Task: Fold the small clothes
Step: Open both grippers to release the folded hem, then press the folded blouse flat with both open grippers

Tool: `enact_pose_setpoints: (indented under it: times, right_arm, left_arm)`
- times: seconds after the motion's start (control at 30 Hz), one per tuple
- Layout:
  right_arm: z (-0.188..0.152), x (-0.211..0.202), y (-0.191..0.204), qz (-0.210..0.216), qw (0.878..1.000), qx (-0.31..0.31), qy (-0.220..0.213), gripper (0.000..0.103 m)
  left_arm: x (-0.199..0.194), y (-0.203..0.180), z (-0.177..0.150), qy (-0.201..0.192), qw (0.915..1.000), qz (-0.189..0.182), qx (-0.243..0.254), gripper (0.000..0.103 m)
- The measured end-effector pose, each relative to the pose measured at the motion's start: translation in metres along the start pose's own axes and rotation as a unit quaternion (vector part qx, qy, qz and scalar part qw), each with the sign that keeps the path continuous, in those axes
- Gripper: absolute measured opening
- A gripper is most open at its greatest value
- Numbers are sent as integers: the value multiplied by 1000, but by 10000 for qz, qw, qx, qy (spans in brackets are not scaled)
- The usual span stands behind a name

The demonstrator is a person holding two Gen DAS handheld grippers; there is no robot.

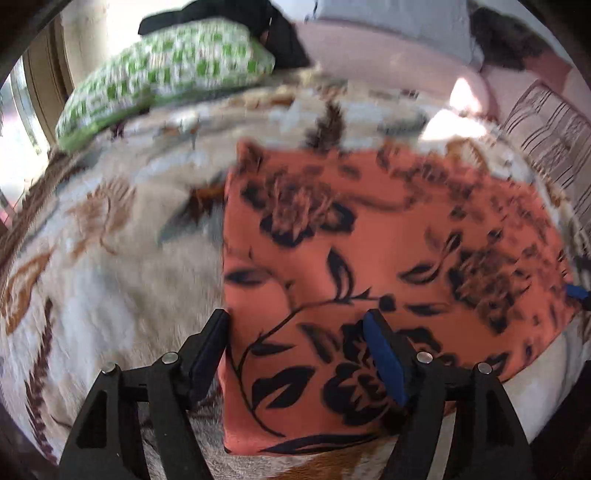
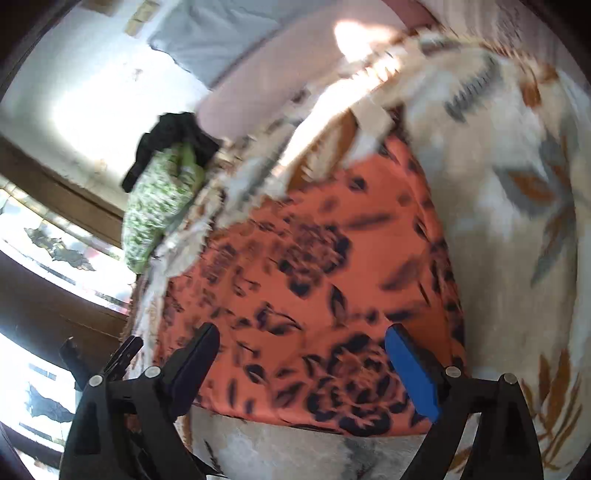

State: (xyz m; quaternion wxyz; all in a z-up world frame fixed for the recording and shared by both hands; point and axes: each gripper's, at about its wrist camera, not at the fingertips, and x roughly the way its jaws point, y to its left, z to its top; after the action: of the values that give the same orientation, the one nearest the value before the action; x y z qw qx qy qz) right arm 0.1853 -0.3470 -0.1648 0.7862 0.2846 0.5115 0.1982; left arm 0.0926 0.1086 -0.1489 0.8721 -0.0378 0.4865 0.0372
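Two claws, left and right, hang wide open and empty over the near edge of the orange black-flowered cloth lying flat on the cream leaf-patterned bed blanket; pinching both corners evenly should keep the fold square.

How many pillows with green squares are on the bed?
1. The green-checked pillow lies at the far end of the bed, beyond the orange flowered cloth, with something black on top of it. More could be hidden outside the views.
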Motion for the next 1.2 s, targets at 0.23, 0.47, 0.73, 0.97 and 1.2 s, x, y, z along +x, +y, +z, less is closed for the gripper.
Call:
enact_pose_setpoints:
  times: [0.23, 0.47, 0.73, 0.97, 1.2]
  right_arm:
    - [-6, -53, 29, 908, 9938, -128, -624, 88]
    - [-23, -26, -24, 842, 9930, 761, -329, 83]
    - [36, -31, 32, 812, 9954, -166, -482, 84]
    - [93, 39, -20, 623, 9935, 943, -150, 84]
    - [108, 22, 19, 708, 9963, 110, -475, 85]
  left_arm:
    - [-49, 4, -7, -785, 9967, 204, 37, 77]
    - [-28, 21, -17, -277, 9984, 372, -314, 79]
    - [-59, -20, 11, -978, 9950, -171, 141, 79]
    - [-5, -29, -3, -383, 9988, 135, 263, 82]
    - [-2, -28, -2, -398, 9987, 116, 286, 84]
